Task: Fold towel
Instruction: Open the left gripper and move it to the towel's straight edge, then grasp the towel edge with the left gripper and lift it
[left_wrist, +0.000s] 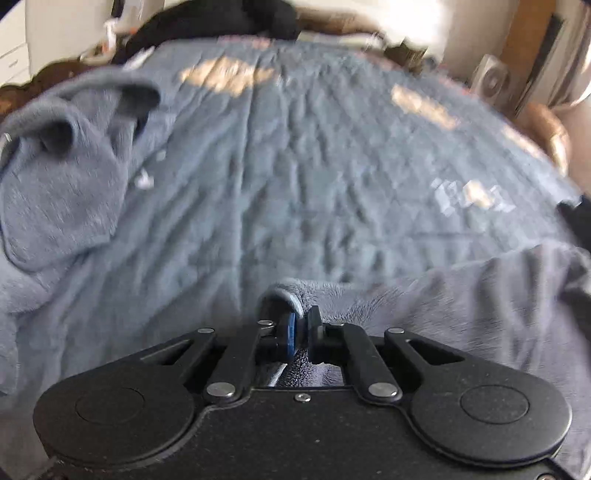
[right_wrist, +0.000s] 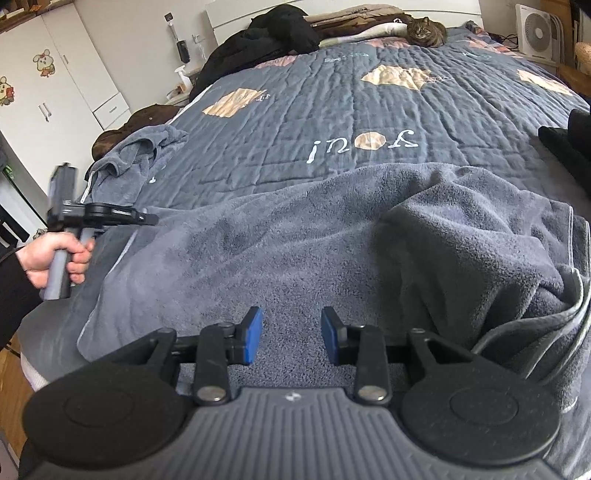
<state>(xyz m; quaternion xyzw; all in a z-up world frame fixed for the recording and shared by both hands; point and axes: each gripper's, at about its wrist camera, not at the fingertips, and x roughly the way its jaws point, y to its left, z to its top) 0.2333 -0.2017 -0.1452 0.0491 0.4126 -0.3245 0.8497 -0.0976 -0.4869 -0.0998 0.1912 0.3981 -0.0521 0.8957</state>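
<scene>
A dark grey towel (right_wrist: 295, 236) lies rumpled across the near end of the bed, its right side bunched into folds (right_wrist: 498, 258). In the left wrist view my left gripper (left_wrist: 301, 332) is shut on a raised fold at the towel's edge (left_wrist: 284, 291), with the cloth pinched between the blue pads. The right wrist view shows that same gripper (right_wrist: 147, 218) from the side at the towel's left edge, held by a hand (right_wrist: 55, 258). My right gripper (right_wrist: 291, 332) hovers over the towel's near middle, open, with nothing between its pads.
A second grey towel (right_wrist: 140, 147) lies crumpled at the bed's left edge. The quilted blue bedspread (right_wrist: 332, 103) stretches beyond. A cat (right_wrist: 424, 31) and black clothes (right_wrist: 273, 33) sit at the far end. Dark fabric (right_wrist: 569, 147) lies at right, a fan (right_wrist: 537, 29) behind it.
</scene>
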